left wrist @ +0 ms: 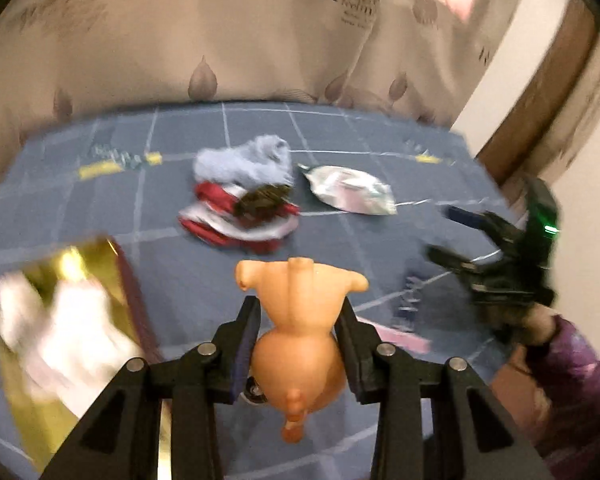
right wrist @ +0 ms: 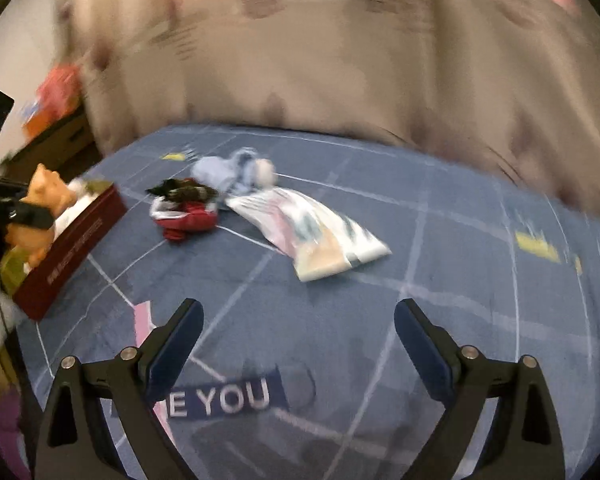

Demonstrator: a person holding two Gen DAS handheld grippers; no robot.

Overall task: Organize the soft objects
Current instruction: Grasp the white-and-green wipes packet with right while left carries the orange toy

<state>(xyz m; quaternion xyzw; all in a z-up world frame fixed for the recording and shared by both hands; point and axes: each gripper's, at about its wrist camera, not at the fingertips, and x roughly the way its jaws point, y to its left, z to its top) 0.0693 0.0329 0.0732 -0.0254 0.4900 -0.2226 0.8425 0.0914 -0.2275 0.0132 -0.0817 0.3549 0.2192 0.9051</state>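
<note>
Blue grid bedspread point(right wrist: 440, 248), beige quilt behind | L gripper point(left wrist: 298, 312) clamped on rubber pig toy point(left wrist: 296, 320), lifted clear, likely headed for red-gold box point(left wrist: 116, 280) at its left | R gripper point(right wrist: 298, 320) wide open, empty | sock pile point(left wrist: 240, 200) & wipes pack point(right wrist: 312, 240) left to sort

Your left gripper point(left wrist: 298, 320): two black angular fingers, dark blue pads point(left wrist: 247, 350), round silver screws at the joints. Your right gripper point(right wrist: 298, 330): same black build, blue pads point(right wrist: 422, 346), silver screws; a green light glows on its housing. You wear a purple patterned sleeve point(left wrist: 576, 384).
</note>
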